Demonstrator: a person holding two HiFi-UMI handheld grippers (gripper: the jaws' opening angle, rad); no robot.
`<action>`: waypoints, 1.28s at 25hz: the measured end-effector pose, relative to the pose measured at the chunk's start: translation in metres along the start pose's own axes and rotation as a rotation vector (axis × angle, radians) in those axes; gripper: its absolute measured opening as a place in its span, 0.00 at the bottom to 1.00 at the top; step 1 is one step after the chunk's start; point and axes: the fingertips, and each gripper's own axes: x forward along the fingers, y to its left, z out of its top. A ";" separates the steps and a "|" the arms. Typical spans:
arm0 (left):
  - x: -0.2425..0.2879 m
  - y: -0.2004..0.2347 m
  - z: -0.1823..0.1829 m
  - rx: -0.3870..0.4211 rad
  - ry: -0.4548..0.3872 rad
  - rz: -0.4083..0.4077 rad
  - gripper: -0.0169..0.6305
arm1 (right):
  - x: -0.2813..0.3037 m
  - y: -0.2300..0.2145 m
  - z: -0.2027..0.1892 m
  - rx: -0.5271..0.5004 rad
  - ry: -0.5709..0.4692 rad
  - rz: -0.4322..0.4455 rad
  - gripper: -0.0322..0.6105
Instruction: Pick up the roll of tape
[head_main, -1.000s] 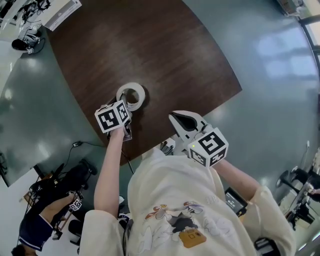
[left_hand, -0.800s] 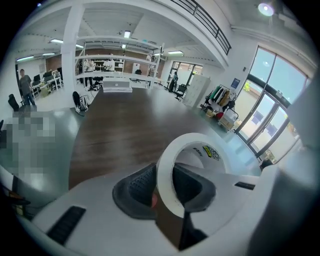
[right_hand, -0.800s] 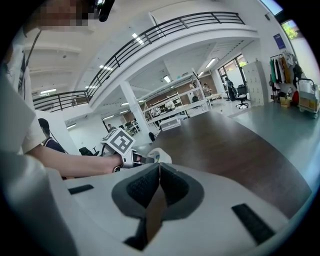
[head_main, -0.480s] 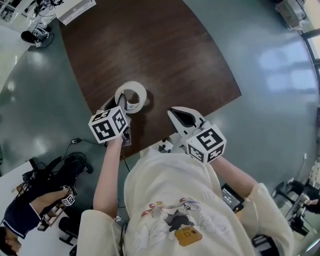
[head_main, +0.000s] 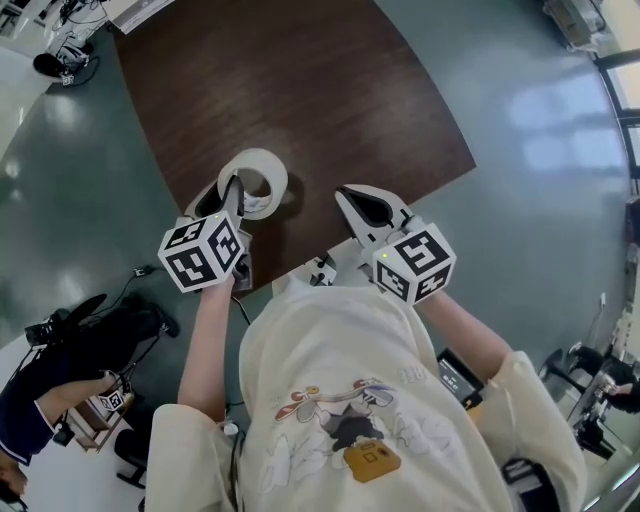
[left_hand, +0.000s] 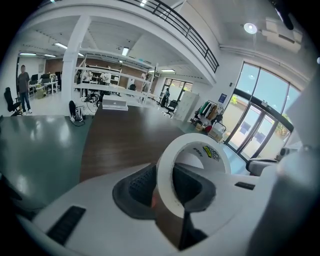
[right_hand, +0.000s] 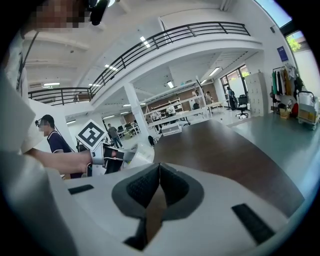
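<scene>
The roll of tape is a white ring with a dark-lined core. It hangs tilted above the near edge of the dark brown table. My left gripper is shut on the ring's wall, one jaw inside the hole and one outside. In the left gripper view the tape roll stands on edge between the black pads, and a printed label shows inside its core. My right gripper hovers over the table's near edge, right of the roll, shut with nothing in it. Its pads meet.
Glossy grey-green floor surrounds the table. A white box sits at the table's far end. A seated person and cables are on the floor at the lower left. Desks and standing people fill the hall beyond.
The left gripper has risen with the tape roll in it, lifting it off the table and shifting it a little left. The right gripper has moved only slightly.
</scene>
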 end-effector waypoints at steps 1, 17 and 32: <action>-0.004 0.000 -0.001 0.002 -0.002 -0.005 0.17 | 0.000 0.003 -0.001 0.001 -0.001 -0.004 0.06; -0.081 -0.028 0.005 0.021 -0.137 -0.060 0.17 | -0.018 0.048 0.014 -0.017 -0.060 0.009 0.06; -0.162 -0.057 0.028 -0.034 -0.396 -0.060 0.17 | -0.062 0.071 0.059 -0.094 -0.161 0.046 0.06</action>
